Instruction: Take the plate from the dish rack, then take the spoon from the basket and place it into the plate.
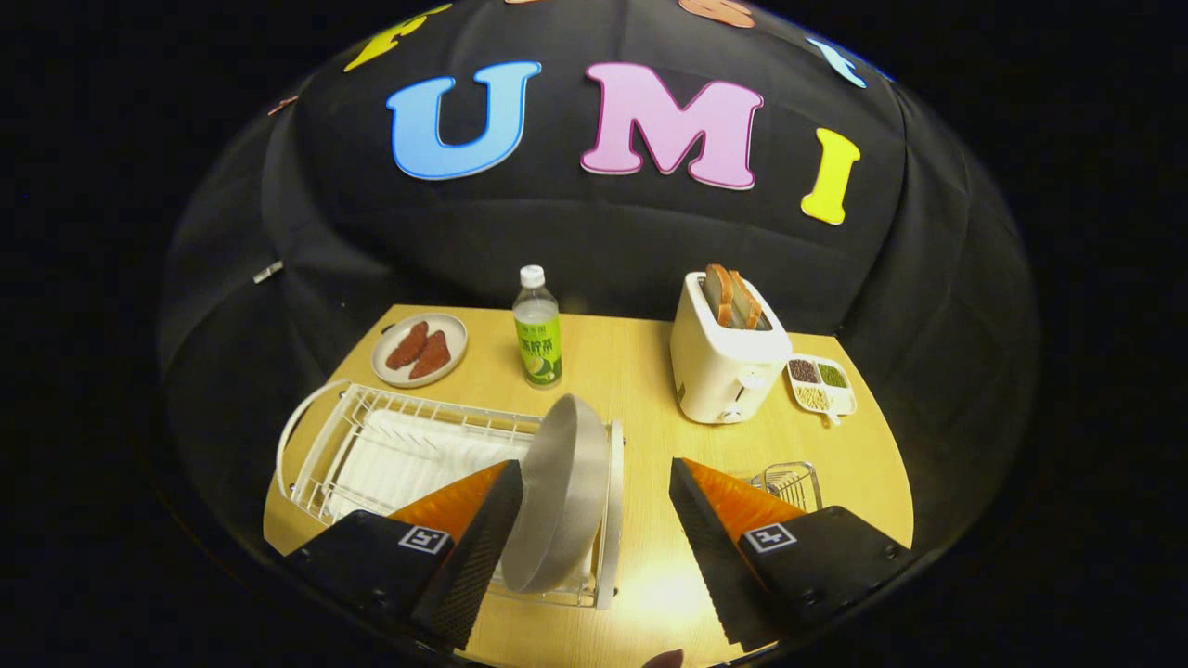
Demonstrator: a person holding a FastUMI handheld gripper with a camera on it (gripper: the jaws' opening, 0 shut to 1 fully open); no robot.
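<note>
gripper [594, 520] fingers spread wide; plate [561, 492] upright in dish rack [399, 445], between fingers, ungripped.

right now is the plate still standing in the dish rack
Yes: the plate stands on edge in the dish rack, beside one finger of the open gripper.
</note>
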